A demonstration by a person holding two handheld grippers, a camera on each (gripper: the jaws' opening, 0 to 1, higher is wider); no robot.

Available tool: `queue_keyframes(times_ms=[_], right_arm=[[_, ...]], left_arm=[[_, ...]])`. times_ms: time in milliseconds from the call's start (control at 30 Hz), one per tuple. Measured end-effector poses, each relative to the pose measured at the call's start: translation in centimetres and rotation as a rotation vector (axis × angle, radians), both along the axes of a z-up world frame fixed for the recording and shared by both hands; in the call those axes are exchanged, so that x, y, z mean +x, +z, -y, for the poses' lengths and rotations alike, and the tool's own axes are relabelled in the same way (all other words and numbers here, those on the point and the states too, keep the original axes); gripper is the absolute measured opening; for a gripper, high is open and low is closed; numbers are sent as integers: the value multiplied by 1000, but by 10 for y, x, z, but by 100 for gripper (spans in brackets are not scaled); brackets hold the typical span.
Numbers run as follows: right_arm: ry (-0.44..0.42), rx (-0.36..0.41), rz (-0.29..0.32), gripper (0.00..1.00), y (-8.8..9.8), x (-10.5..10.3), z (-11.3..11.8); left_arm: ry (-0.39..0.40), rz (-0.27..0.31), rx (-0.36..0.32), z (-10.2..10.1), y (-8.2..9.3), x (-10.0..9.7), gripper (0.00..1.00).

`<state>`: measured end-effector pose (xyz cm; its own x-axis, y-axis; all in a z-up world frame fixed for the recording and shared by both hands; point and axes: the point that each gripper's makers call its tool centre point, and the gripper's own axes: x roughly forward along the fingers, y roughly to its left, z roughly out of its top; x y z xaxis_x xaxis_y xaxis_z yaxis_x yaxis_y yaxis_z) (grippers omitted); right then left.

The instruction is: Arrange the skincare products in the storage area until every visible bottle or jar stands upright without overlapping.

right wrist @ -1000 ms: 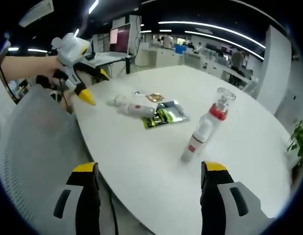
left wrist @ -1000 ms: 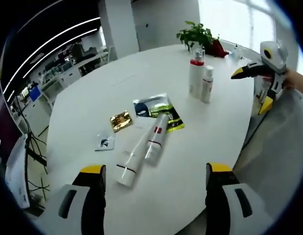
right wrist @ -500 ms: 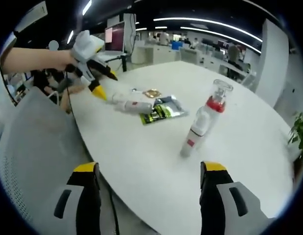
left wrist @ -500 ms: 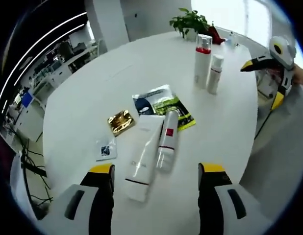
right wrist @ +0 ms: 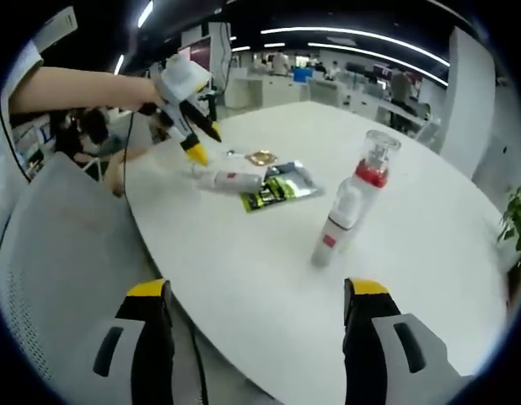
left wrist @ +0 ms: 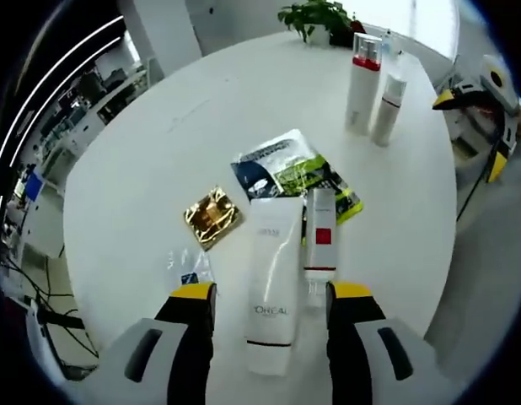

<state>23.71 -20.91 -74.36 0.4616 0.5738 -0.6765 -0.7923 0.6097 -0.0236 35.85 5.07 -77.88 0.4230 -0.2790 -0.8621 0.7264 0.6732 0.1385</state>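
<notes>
Two tubes are lying flat, side by side, on a round white table (left wrist: pixel 159 126) in the left gripper view. The large white tube (left wrist: pixel 271 283) is sitting between the spread jaws of the left gripper (left wrist: pixel 269 295), which is hovering over it and gripping nothing. The smaller tube with a red label (left wrist: pixel 319 236) is lying just to its right, touching or nearly touching it. Beyond both, a dark and green sachet (left wrist: pixel 290 169) is lying flat, with the smaller tube's far end overlapping it. A gold sachet (left wrist: pixel 212 215) is resting to the left, and a small clear sachet (left wrist: pixel 186 266) is lying nearer the table edge. Farther off, a tall pump bottle with a red collar (left wrist: pixel 362 80) and a slimmer white bottle (left wrist: pixel 387 110) are standing upright, just beside each other. A potted plant (left wrist: pixel 315 17) is standing at the far edge.

In the right gripper view, the right gripper (right wrist: pixel 256 295) is hanging off the table edge beside a grey mesh chair (right wrist: pixel 58 278), jaws wide apart and holding nothing.
</notes>
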Motion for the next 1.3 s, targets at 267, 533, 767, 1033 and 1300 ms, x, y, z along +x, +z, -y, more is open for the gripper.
queue_keyframes(times_ms=[267, 533, 767, 1033, 1300], right_arm=[[1, -9, -16, 83, -3, -1, 0], [-3, -6, -24, 82, -5, 0, 1], [-10, -13, -22, 82, -5, 0, 3], [-9, -14, -31, 82, -6, -1, 3], [-18, -11, -36, 82, -6, 0, 4]], left_arm=[[-32, -66, 52, 6, -19, 15, 49], [-47, -116, 60, 12, -31, 17, 45], [-66, -154, 73, 16, -41, 21, 44], [-81, -179, 97, 25, -50, 25, 38], [-106, -234, 122, 26, -54, 20, 37]])
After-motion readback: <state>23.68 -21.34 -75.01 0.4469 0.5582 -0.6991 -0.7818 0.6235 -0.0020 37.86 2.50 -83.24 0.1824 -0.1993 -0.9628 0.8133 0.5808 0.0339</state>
